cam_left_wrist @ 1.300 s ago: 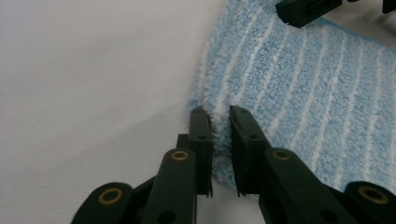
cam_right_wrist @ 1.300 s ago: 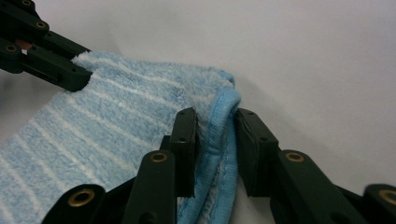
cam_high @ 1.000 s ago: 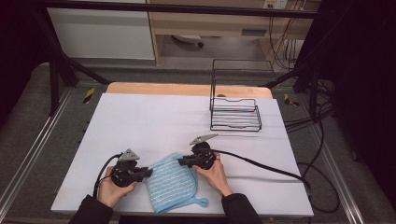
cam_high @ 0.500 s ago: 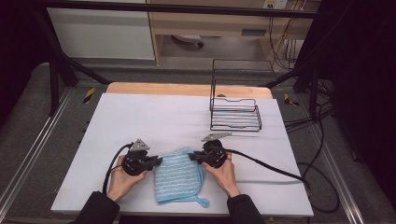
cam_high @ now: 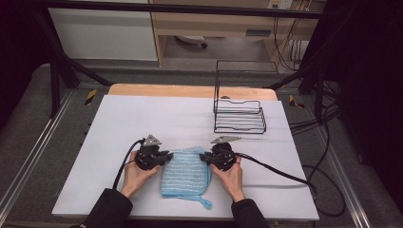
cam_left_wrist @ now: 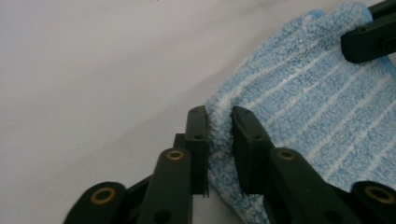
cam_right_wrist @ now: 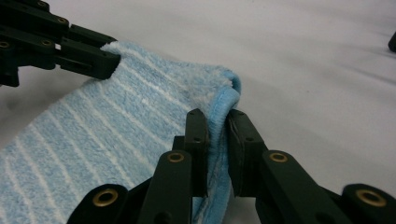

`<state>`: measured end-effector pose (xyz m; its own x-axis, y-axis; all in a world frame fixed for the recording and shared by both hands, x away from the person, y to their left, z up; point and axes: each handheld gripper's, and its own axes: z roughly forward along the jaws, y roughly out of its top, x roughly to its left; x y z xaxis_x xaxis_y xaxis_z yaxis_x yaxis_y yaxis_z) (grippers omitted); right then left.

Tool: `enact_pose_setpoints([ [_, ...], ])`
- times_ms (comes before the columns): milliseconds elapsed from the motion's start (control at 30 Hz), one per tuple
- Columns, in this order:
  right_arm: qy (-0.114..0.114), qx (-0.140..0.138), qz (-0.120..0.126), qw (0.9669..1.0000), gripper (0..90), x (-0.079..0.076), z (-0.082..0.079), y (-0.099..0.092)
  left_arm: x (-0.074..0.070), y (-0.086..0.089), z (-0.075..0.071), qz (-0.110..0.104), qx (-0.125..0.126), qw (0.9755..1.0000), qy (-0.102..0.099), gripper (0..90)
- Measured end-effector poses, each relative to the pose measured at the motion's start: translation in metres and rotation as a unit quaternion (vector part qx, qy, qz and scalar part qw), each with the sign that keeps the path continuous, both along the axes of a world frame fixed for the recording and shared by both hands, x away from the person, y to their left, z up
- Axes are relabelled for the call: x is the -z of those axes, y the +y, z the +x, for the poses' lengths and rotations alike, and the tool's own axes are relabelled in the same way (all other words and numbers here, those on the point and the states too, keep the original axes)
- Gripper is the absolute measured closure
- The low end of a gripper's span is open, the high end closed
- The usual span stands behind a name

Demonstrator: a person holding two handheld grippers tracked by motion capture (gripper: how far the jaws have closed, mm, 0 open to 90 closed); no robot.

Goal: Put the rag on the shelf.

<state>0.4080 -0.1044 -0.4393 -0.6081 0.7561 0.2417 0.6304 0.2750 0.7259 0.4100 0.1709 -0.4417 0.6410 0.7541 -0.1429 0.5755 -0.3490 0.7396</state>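
A light blue striped towel (cam_high: 185, 173) lies flat on the white table cover (cam_high: 142, 114) between the two hands, a loop trailing from its near right corner. My left gripper (cam_high: 167, 157) has the towel's far left corner (cam_left_wrist: 317, 102) between its jaws (cam_left_wrist: 219, 113). They have just been opening, and the pile still touches both pads. My right gripper (cam_high: 203, 157) is shut on the far right corner, with the hemmed edge (cam_right_wrist: 93, 135) pinched between its pads (cam_right_wrist: 217, 115). Each gripper view shows the other gripper's jaws at the opposite corner.
A black wire rack (cam_high: 239, 116) stands at the back right of the table. Black cables (cam_high: 285, 173) run from the right gripper off the right edge. A bare wooden strip (cam_high: 190, 90) edges the far side.
Both hands have shifted right, the left one also away from the person. The towel has turned from skewed to square and now lies stretched flat between the grippers.
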Motion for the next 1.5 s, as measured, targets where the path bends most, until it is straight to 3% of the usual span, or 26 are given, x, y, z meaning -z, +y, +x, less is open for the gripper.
enact_pose_setpoints([
  [67, 0.0, 0.003, -0.005, 1.0, 79.4, 0.002, -0.001, 0.0, -0.003, 0.003, -0.001, -0.009, -0.011, 0.9999, -0.003, 60.4],
  [200, -0.006, 0.003, -0.007, 1.0, 76.1, 0.003, -0.001, 0.0, -0.007, 0.01, -0.004, -0.023, -0.036, 0.9991, 0.006, 53.9],
  [300, -0.014, 0.006, 0.001, 0.9999, 67.5, 0.003, -0.001, -0.001, -0.004, 0.011, -0.003, -0.042, -0.056, 0.9973, 0.022, 50.2],
  [333, -0.022, 0.007, 0.006, 0.9997, 59.9, 0.001, -0.001, -0.003, -0.003, 0.01, -0.001, -0.044, -0.06, 0.9968, 0.028, 49.0],
  [433, -0.029, 0.004, 0.012, 0.9995, 53.5, -0.001, -0.002, -0.005, 0.003, 0.006, 0.002, -0.041, -0.075, 0.9955, 0.041, 50.6],
  [467, -0.039, 0.002, 0.012, 0.9992, 44.6, -0.004, -0.003, -0.007, 0.005, 0.005, 0.004, -0.043, -0.079, 0.9948, 0.048, 53.0],
  [567, -0.042, 0.002, 0.017, 0.999, 37.1, -0.006, -0.001, -0.008, 0.005, 0.004, 0.004, -0.05, -0.081, 0.9941, 0.051, 59.2],
  [700, -0.038, -0.003, 0.021, 0.9991, 31.2, -0.008, 0.001, -0.009, 0.007, 0.002, 0.003, -0.044, -0.067, 0.9951, 0.057, 69.9],
  [833, -0.032, -0.005, 0.011, 0.9994, 25.7, -0.004, 0.006, -0.008, 0.007, 0.0, 0.002, -0.036, -0.06, 0.996, 0.056, 75.1],
  [1000, -0.022, -0.007, 0.009, 0.9997, 30.9, 0.005, 0.013, -0.004, 0.008, -0.002, 0.002, -0.03, -0.056, 0.9964, 0.055, 77.6],
  [1133, -0.006, -0.01, 0.007, 0.9999, 40.5, 0.016, 0.021, -0.001, 0.008, -0.002, 0.002, -0.026, -0.052, 0.997, 0.052, 78.8],
  [1233, 0.001, -0.012, 0.016, 0.9998, 50.5, 0.018, 0.024, 0.0, 0.008, -0.003, 0.002, -0.023, -0.047, 0.9975, 0.048, 78.9],
  [1500, 0.014, -0.024, 0.027, 0.9993, 64.4, 0.02, 0.021, 0.002, 0.008, -0.003, 0.001, -0.017, -0.04, 0.9984, 0.037, 79.0],
])
